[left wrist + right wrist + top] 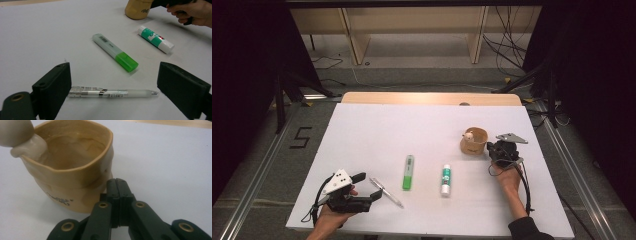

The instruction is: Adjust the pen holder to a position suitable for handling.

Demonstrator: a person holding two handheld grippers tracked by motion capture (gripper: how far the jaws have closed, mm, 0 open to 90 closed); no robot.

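1. Pressing right gripper (117, 187) jaws together on nothing, tips against the cup (72, 170) wall, likely for nudging it.
2. Holding left gripper (113, 82) spread, straddling the pen (112, 93) near the table's (377, 130) front-left corner, readying a pinch.
3. Leaving highlighter (408, 172) and glue stick (445, 180) lying mid-table; cup standing toward the right edge.

The high view looks forward and down from above the near edge of the white tabletop (362, 135) and takes in all four edges. The left gripper view sits low near the front left corner and faces across toward the right side, over the clear pen (112, 93), to the tan cup (137, 10). The right gripper view is very near this same cup (72, 167), at the right edge. All three views share the cup.
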